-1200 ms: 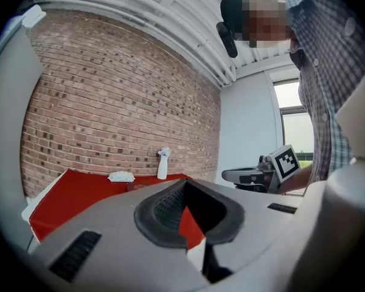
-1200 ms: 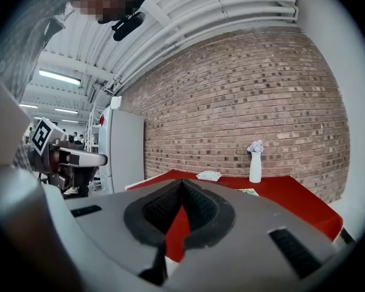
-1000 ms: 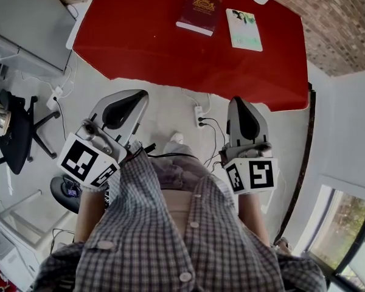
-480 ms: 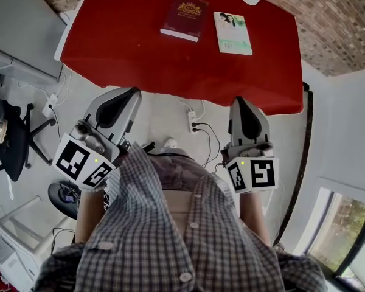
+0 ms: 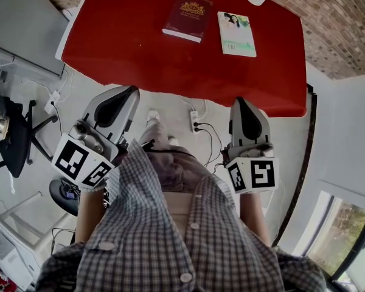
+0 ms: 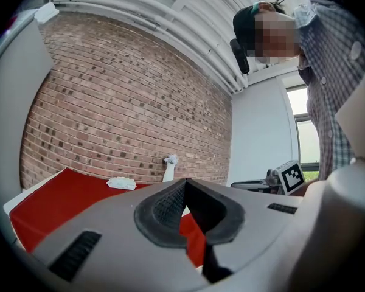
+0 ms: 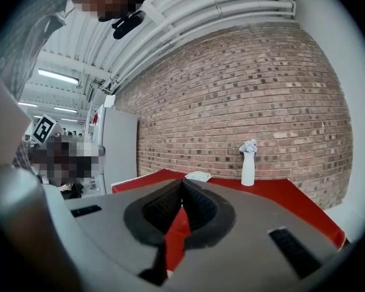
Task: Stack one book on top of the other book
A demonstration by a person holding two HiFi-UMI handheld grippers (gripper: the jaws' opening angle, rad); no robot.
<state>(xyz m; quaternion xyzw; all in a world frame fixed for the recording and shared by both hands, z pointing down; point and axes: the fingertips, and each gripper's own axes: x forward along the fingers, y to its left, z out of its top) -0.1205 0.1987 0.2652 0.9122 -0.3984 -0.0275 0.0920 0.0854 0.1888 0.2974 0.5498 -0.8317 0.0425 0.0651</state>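
While both books lie flat near the top of the head view, the dark red book (image 5: pixel 188 18) sits left of the pale book (image 5: pixel 236 33), apart, each with its long side running roughly up the frame (covers facing up). They rest on a red table (image 5: pixel 140 59) beside a brick wall (image 5: pixel 347 35). Mid-frame over pale floor (image 5: pixel 167 102), the left gripper (image 5: pixel 131 91) and right gripper (image 5: pixel 239 101) have jaws pressed together, holding nothing.

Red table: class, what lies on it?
A dark red book and a pale book lie side by side, apart. A white vase stands near the far edge. Whatever the books cover is hidden.
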